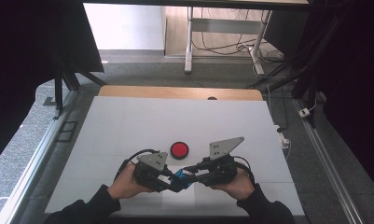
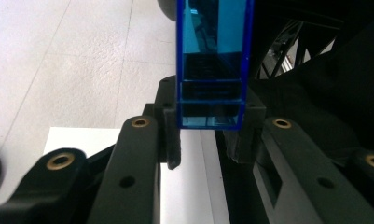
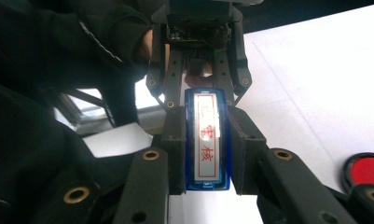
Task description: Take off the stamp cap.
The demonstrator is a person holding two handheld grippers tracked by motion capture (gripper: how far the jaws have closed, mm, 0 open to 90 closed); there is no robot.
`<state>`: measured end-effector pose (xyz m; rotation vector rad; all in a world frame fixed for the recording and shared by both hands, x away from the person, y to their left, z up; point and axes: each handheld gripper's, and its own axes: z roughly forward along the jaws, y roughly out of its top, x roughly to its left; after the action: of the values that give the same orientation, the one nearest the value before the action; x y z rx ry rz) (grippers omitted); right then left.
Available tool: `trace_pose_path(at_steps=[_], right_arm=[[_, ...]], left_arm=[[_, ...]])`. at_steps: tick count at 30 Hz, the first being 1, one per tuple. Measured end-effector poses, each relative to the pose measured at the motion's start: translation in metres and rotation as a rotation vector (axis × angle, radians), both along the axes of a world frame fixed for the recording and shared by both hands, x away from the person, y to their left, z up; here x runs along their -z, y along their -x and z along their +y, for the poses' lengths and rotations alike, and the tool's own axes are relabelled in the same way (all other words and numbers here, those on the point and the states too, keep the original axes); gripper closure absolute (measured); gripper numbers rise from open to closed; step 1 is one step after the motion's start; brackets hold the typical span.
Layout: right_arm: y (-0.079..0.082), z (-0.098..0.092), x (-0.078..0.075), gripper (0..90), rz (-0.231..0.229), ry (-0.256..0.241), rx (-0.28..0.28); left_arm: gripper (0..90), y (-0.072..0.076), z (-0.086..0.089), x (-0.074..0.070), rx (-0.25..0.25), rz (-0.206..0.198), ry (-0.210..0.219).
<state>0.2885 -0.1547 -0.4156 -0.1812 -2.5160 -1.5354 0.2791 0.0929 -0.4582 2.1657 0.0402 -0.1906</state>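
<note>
Gripping blue stamp (image 1: pixel 181 179) — both claws clamped tight.

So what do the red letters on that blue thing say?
Small blue transparent plastic block, white label with a red border: red characters, the lowest reads "核"; those above are lost in glare.
Round red pad with a black rim: no writing shows.

Both forearms come in from the bottom of the high view, dark-sleeved, each hand wrapped around its tool low over the surface. The left claw (image 1: pixel 168 179) points right and the right claw (image 1: pixel 190 173) points left, so their tips meet nose to nose between the hands. Each claw's jaws are closed in on the same narrow piece from opposite ends.
</note>
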Motion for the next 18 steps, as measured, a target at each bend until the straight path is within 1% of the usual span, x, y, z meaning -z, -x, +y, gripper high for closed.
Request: trace_pose_path(at_steps=[1, 2, 4, 5, 6, 7, 8, 9, 10, 11, 12, 14, 15, 17, 18], right_arm=[[-0.001, 0.0, 0.001, 71.2, 0.003, -0.003, -0.004], [0.0, 0.0, 0.001, 71.3, 0.003, -0.004, -0.004], [0.001, 0.001, 0.002, 71.3, -0.013, 0.002, 0.0], [0.002, 0.001, 0.002, 71.3, -0.031, 0.01, 0.004], [0.004, 0.002, 0.001, 71.3, -0.056, 0.019, 0.009], [0.005, 0.002, 0.0, 71.3, -0.078, 0.028, 0.013], [0.008, 0.004, -0.001, 71.3, -0.107, 0.043, 0.016], [0.009, 0.005, -0.001, 71.3, -0.12, 0.051, 0.015], [0.01, 0.005, -0.001, 71.3, -0.125, 0.054, 0.014], [0.01, 0.006, 0.0, 71.3, -0.119, 0.052, 0.01], [0.009, 0.006, 0.001, 71.3, -0.111, 0.052, 0.004], [0.008, 0.005, 0.002, 71.3, -0.084, 0.042, -0.004], [0.007, 0.005, 0.002, 71.3, -0.077, 0.036, -0.004], [0.007, 0.005, 0.002, 71.3, -0.078, 0.032, -0.004], [0.007, 0.005, 0.002, 71.3, -0.079, 0.027, -0.002]], left_arm=[[69.6, 0.0, 0.0, 0.0, 0.008, -0.01, -0.007], [69.6, 0.0, 0.0, 0.0, 0.006, -0.007, -0.015], [69.6, 0.0, 0.0, 0.0, 0.002, -0.006, -0.018], [69.6, -0.001, 0.0, 0.001, -0.002, -0.002, -0.026], [69.6, -0.002, 0.0, 0.002, -0.018, 0.007, -0.034], [69.6, -0.002, 0.0, 0.002, -0.018, 0.007, -0.034], [69.6, -0.002, -0.001, 0.002, -0.026, -0.001, -0.049], [69.6, -0.002, -0.001, 0.002, -0.026, -0.001, -0.049], [69.7, 0.0, -0.001, 0.002, -0.012, -0.034, -0.059], [69.7, 0.001, -0.001, 0.002, -0.003, -0.053, -0.063], [69.7, 0.002, -0.001, 0.002, 0.005, -0.062, -0.067], [69.7, 0.003, -0.001, 0.002, 0.01, -0.066, -0.063], [69.6, 0.003, 0.0, 0.002, 0.01, -0.062, -0.059], [69.7, 0.002, 0.0, 0.001, 0.01, -0.055, -0.053], [69.6, 0.001, 0.001, 0.002, 0.006, -0.04, -0.051]])
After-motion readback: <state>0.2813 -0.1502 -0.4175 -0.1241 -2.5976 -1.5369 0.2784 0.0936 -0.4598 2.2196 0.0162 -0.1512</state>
